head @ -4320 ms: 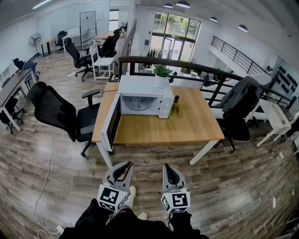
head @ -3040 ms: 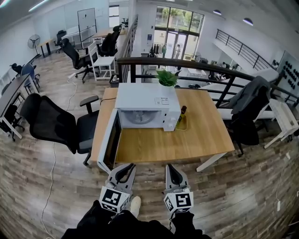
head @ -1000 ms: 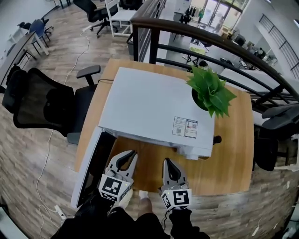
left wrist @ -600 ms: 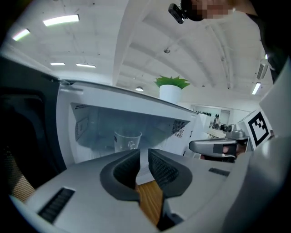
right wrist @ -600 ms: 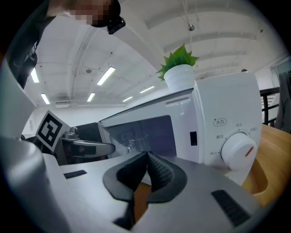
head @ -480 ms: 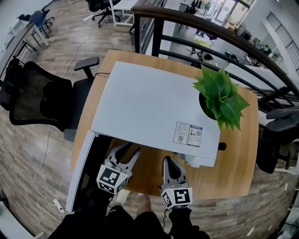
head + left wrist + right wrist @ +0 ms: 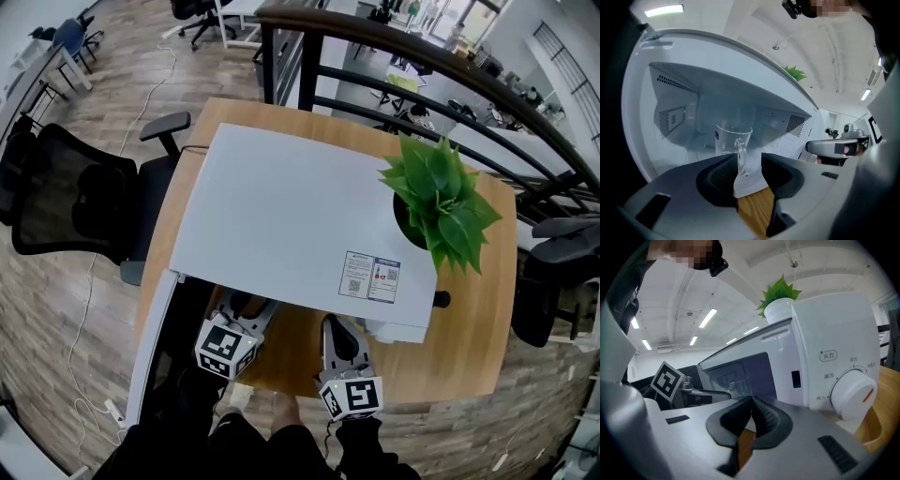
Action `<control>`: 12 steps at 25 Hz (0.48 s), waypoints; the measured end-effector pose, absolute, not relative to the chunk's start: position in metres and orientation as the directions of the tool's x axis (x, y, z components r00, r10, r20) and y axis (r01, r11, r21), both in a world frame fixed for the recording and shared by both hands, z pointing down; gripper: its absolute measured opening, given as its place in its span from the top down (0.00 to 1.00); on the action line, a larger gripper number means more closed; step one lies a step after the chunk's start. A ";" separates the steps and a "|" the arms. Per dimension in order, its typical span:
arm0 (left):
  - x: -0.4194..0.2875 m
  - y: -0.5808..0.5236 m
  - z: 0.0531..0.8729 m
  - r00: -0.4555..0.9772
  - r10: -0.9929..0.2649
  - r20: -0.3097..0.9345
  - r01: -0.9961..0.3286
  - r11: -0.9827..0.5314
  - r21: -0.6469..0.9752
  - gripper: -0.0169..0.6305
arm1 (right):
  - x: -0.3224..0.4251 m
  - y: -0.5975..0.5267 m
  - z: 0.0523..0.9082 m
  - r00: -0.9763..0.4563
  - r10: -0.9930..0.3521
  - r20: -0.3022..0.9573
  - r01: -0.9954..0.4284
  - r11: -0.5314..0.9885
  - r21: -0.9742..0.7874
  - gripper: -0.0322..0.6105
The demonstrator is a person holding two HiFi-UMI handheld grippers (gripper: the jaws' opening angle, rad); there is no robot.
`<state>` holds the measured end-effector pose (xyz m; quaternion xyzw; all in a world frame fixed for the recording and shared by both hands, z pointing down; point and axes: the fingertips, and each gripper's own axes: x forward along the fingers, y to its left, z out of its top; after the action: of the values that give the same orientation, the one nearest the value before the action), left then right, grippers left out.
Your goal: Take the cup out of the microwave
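Reaching toward the open microwave (image 7: pixel 300 225), the left gripper (image 7: pixel 246 309) sits at the 6 o'clock edge of the oven's top in the head view, its tips now partly tucked under that front edge. Half a second ago they lay clear of it. Its jaws have just been opening and now stand released and wide, with nothing pressed between the pads. In the left gripper view the gap between the jaws frames the cup (image 7: pixel 732 140). The cup is clear glass and stands upright on the floor of the oven cavity, its handle turned toward the gripper, and it is still beyond the tips and untouched.

The right gripper (image 7: pixel 337 328) hovers at 5 o'clock of the oven front, over the table (image 7: pixel 469 328), much where it was a second ago. Its jaws are clenched together on nothing. Its own view shows the dial (image 7: pixel 851 392) at 3 o'clock and the cup faintly inside the cavity at 10 o'clock of the jaws.

The door (image 7: pixel 150 347) hangs open at 7 o'clock. A plant (image 7: pixel 441 202) stands on the oven's top at 2 o'clock, and a chair (image 7: pixel 75 192) sits at 9 o'clock. Four seconds ago the whole table lay well ahead; now the oven fills the middle of the head view.
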<state>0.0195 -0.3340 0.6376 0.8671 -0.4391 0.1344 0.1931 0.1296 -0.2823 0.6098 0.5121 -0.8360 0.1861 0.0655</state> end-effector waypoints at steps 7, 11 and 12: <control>0.030 -0.345 0.646 0.584 -0.693 0.423 -0.808 -0.548 0.216 0.72 | 0.138 -0.285 0.615 -0.465 -0.830 0.309 -0.880 0.396 -0.263 0.93; 0.035 -0.349 0.647 0.587 -0.692 0.420 -0.806 -0.552 0.217 0.78 | 0.140 -0.285 0.618 -0.464 -0.827 0.318 -0.879 0.386 -0.279 0.93; 0.036 -0.351 0.647 0.589 -0.691 0.419 -0.804 -0.552 0.219 0.79 | 0.140 -0.286 0.618 -0.466 -0.826 0.318 -0.878 0.387 -0.281 0.93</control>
<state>0.0362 -0.3509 0.6474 0.8692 -0.4302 0.1437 0.1968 0.1405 -0.2857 0.6184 0.5131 -0.8303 0.2081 0.0627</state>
